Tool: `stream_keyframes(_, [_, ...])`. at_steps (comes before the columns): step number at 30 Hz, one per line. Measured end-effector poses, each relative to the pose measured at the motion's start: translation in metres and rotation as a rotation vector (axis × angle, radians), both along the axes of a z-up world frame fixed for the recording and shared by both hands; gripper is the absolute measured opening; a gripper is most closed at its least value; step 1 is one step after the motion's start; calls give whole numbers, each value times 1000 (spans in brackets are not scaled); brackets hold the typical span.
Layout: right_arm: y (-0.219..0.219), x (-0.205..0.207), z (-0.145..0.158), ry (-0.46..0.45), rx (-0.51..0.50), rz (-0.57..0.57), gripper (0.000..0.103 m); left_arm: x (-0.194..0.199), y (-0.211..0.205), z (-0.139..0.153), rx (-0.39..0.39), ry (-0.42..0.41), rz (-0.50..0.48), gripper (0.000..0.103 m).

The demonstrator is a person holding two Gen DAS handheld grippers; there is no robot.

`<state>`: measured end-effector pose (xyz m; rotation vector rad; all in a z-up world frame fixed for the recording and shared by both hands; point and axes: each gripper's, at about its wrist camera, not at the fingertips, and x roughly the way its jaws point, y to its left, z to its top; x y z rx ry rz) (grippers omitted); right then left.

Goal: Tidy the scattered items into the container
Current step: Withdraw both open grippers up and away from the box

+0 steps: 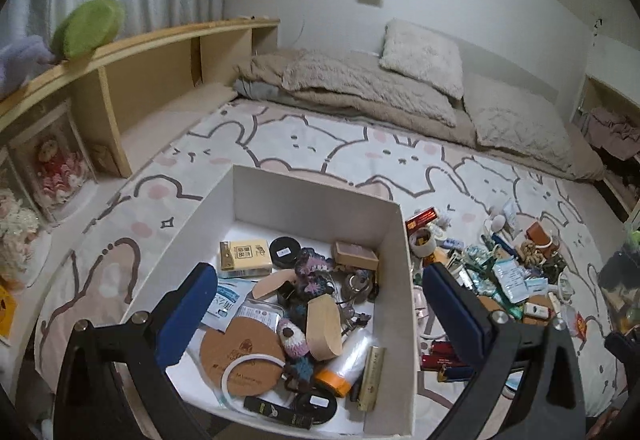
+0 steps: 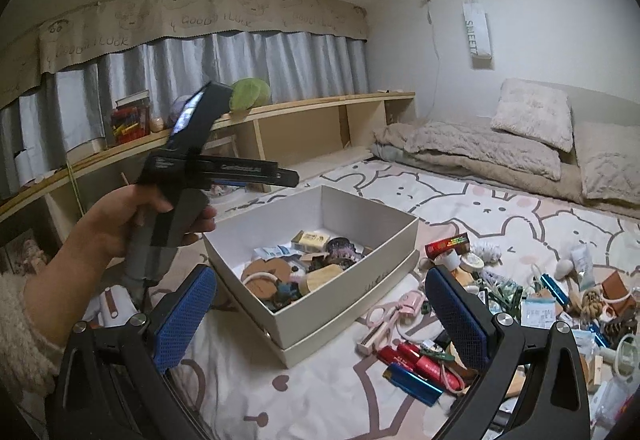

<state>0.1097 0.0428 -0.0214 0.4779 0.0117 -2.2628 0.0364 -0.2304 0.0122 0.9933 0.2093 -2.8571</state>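
Both tools are spread wide w/ nothing between the pads: left tool [image 1: 316, 314] hangs over the white box [image 1: 316, 188], right tool [image 2: 320, 314] sits back from it, box's near corner between its fingers in that view. Your left hand [image 2: 120, 224] holds its unit up, well left of the box.

The box is about half loaded already: cork coasters, crochet bits, a tape roll. The rest is the scattered pile [image 2: 520, 296] on the bunny blanket [image 2: 500, 200], right of the box, closest to the right tool.

Handling, my guess: the red and blue tubes [image 2: 412, 364] are light, hard, slick & will roll, so pinch across the middle. Pink scissors [image 2: 384, 320]: stiff, take by the handles. Paper packets [image 1: 510, 278] are floppy, lie flat; get an edge. Blanket is soft, so pads may sink and snag the cloth.
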Motion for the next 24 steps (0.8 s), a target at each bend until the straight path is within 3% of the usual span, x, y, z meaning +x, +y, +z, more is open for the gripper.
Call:
stream_keyframes(9, [-4, 3, 14, 1, -15, -57, 103, 34, 24, 17, -44, 74, 7, 103])
stream_keyframes(24, [0, -1, 2, -11, 39, -135, 103, 84, 39, 7, -100, 141, -58, 103])
